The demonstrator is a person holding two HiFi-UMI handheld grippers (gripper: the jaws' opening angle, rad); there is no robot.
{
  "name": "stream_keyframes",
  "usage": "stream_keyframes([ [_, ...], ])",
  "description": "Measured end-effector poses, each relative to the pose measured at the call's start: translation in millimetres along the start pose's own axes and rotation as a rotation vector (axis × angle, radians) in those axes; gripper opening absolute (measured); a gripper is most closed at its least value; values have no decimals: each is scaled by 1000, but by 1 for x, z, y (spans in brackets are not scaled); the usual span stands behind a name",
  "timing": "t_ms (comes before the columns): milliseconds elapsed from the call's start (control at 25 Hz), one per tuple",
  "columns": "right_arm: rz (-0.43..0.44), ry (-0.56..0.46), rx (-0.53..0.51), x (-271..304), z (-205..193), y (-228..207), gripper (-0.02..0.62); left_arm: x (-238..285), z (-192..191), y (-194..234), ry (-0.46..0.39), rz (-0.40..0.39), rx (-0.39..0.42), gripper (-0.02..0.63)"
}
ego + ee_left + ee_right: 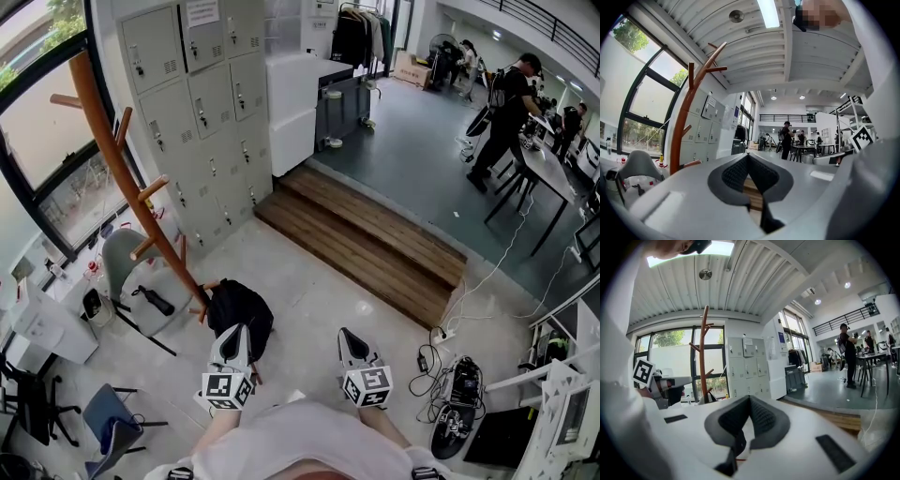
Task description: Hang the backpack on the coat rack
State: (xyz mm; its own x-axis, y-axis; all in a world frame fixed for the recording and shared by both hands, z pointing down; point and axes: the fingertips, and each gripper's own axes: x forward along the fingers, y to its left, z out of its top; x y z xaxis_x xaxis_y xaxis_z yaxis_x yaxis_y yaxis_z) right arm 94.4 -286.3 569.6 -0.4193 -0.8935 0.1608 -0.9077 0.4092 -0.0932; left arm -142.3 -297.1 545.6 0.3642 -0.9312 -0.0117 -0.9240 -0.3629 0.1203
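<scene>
The wooden coat rack (122, 173) stands at the left by the window, its pegs bare; it also shows in the left gripper view (684, 122) and the right gripper view (702, 357). A black backpack (246, 311) lies on the floor at the rack's foot. My left gripper (239, 330) is held level in the air over the backpack, jaws shut with nothing between them (747, 155). My right gripper (345, 335) hovers beside it to the right, pads meeting at the tip, nothing held (750, 398).
Grey lockers (202, 103) stand behind the rack. A grey chair (131, 267) with a black item on it is at the left. A wooden step (375, 248) crosses the middle. Cables and a black bag (455, 412) lie at the right. People stand at tables far right.
</scene>
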Motion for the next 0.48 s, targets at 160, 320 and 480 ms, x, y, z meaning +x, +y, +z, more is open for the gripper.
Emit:
stream_keyframes([
  [160,5,6,4,0,-2,1,8,1,-6,-2,19,-10,2,9],
  [320,5,9,8,0,-2,0,8,2,-11,-1,42,-14,-4,10],
  [480,2,6,12,-2,-1,-1,8,1,-13,-1,54,-9,-4,11],
])
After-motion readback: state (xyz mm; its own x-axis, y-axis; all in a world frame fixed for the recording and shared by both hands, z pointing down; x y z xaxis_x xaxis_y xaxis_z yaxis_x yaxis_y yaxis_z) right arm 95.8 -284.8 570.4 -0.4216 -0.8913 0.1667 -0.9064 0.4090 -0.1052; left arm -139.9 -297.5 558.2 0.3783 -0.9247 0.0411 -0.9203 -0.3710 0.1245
